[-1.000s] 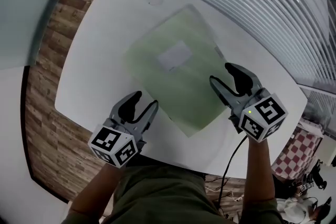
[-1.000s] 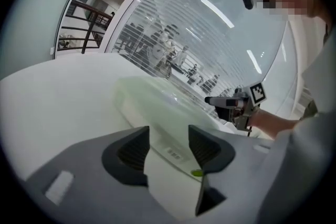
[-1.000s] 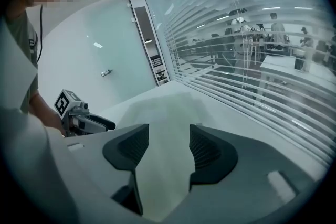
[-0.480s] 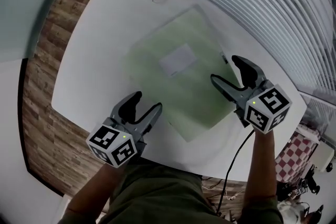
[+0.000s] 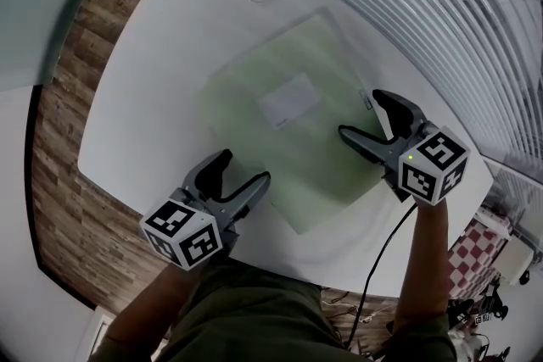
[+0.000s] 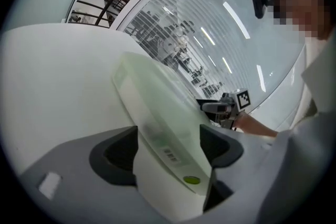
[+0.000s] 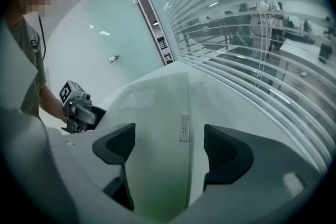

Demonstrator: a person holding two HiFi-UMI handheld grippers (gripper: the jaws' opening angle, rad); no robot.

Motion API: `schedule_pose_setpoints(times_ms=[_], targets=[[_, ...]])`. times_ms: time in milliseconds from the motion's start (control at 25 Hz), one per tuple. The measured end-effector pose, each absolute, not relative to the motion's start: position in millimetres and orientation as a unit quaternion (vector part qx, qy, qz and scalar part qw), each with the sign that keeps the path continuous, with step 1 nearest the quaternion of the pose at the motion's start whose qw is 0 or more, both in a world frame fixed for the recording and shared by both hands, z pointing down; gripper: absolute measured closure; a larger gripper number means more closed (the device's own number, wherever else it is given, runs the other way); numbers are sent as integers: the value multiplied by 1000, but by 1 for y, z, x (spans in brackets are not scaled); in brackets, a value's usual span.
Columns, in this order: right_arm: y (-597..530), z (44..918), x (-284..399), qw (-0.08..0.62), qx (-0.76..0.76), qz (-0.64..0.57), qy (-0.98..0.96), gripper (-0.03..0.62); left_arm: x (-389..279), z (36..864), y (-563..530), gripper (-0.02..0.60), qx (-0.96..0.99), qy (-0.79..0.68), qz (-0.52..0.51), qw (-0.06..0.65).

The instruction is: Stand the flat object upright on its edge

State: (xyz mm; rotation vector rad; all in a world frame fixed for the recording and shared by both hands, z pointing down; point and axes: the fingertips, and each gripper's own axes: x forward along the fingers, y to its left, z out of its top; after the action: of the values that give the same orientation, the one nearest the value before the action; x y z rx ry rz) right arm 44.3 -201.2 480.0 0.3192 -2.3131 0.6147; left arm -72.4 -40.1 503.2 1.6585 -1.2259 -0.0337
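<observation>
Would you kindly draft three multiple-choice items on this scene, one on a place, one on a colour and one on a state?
1. Where is the white label?
A. on a shelf
B. on the folder, on its top face
C. on a chair seat

2. What colour is the folder?
A. red
B. black
C. pale green

3. How does the folder lie?
A. flat on the table
B. upright on its edge
C. rolled into a tube

Answers:
1 B: the head view shows the label near the middle of the folder's upper face.
2 C: it looks a pale, translucent green in all three views.
3 A: the head view shows its broad face lying on the white tabletop, so it has not yet been stood up.
</observation>
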Motion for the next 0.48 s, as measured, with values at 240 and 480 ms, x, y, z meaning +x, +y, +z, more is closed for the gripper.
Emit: schedule_pose_setpoints(times_ms=[240,480], targets=[[-205,489,42,367,99,258,-888,203,-71,511,-43,221,676,-511,-19,531],[-205,493,40,366,77,280,-884,203,-70,516,-45,222,664,-511,-29,545]])
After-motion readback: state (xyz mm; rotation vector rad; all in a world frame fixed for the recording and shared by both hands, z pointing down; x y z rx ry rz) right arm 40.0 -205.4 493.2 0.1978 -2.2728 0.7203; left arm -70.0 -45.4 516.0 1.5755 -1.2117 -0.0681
